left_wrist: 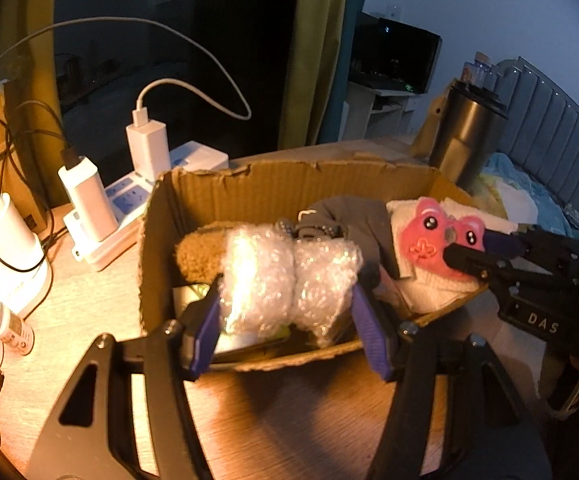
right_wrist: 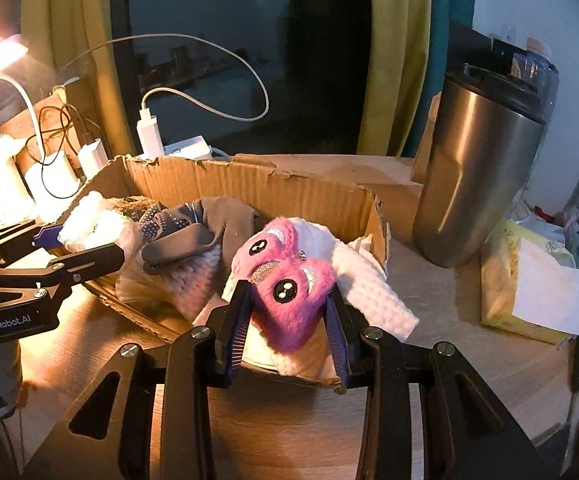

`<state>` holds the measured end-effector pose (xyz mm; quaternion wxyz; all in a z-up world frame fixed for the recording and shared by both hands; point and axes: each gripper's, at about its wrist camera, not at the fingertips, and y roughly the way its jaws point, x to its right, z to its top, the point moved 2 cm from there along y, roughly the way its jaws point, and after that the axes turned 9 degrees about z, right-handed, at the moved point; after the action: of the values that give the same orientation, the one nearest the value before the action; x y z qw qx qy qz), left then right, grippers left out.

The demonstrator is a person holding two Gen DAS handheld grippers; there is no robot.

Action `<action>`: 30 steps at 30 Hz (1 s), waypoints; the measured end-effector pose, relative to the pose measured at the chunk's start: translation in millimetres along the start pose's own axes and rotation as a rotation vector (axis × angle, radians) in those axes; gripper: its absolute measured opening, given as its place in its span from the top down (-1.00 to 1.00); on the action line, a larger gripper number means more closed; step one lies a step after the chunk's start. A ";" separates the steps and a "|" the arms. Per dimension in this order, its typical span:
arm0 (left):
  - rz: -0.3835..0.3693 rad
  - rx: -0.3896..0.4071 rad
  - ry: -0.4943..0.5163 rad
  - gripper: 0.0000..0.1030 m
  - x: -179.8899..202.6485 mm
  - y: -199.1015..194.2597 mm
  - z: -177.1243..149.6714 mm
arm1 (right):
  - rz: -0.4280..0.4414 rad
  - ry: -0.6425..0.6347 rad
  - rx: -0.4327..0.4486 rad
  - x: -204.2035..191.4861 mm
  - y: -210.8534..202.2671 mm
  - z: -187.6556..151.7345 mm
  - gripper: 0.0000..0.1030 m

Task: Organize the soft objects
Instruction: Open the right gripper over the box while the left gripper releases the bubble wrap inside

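Cardboard walls frame both grippers, which reach into the same open box (left_wrist: 273, 184) from its near side. The left gripper (left_wrist: 287, 300) is level over the near rim, its purple-padded jaws closed on a roll of bubble wrap (left_wrist: 289, 276) held at the box's left end. The right gripper (right_wrist: 287, 320) comes in at the right end, jaws pressed against both sides of a pink plush toy (right_wrist: 285, 276) with round black eyes, gripping it just above the near rim.

Between the two held things, inside the box, lies a grey sock (right_wrist: 201, 232) with dotted grips, draped over white knitted cloth (right_wrist: 369, 284) that spills over the right corner. A brown fuzzy piece (left_wrist: 201, 252) sits behind the bubble wrap. A steel tumbler (right_wrist: 477, 176) with a black lid stands just beyond the box's right end, and a tissue pack (right_wrist: 529, 280) lies near it on the wooden table (right_wrist: 449, 344). Behind the box's left end, white chargers (left_wrist: 147, 148) stand plugged into a power strip (left_wrist: 125, 200), cables looping above.

The bubble wrap looks crumpled and pinched at its middle, glaring under warm lamp light. The plush is fluffy, face turned up toward the camera.
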<state>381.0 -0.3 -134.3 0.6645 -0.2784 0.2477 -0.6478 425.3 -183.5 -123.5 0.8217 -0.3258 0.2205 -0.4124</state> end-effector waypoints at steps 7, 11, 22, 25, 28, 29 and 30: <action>0.010 -0.007 -0.008 -0.42 -1.3 -4.8 1.7 | 0.019 0.036 -0.014 0.5 -1.3 0.7 0.13; 0.011 0.006 -0.012 -0.53 -2.6 -14.2 1.1 | 0.034 0.048 0.003 -2.5 -10.1 2.6 -0.05; 0.005 0.044 -0.029 -0.54 -7.5 -45.1 -1.8 | 0.028 0.035 0.024 -17.1 -32.8 4.1 -0.08; 0.004 0.058 -0.029 -0.54 -8.3 -56.4 -3.1 | 0.027 0.030 0.032 -21.8 -41.2 4.1 -0.08; 0.003 0.072 -0.027 -0.54 -7.9 -68.2 -4.3 | 0.026 0.025 0.042 -26.8 -49.6 3.9 -0.08; 0.001 0.077 -0.026 -0.54 -7.8 -72.7 -4.9 | 0.025 0.023 0.045 -28.1 -52.5 3.7 -0.09; 0.001 0.080 -0.026 -0.54 -7.9 -74.4 -5.1 | 0.024 0.022 0.048 -29.5 -55.4 3.4 -0.08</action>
<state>323.4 6.9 -86.8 0.6785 -0.2600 0.2131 -0.6531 381.3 -182.9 -78.6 0.8316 -0.2989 0.2235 -0.4112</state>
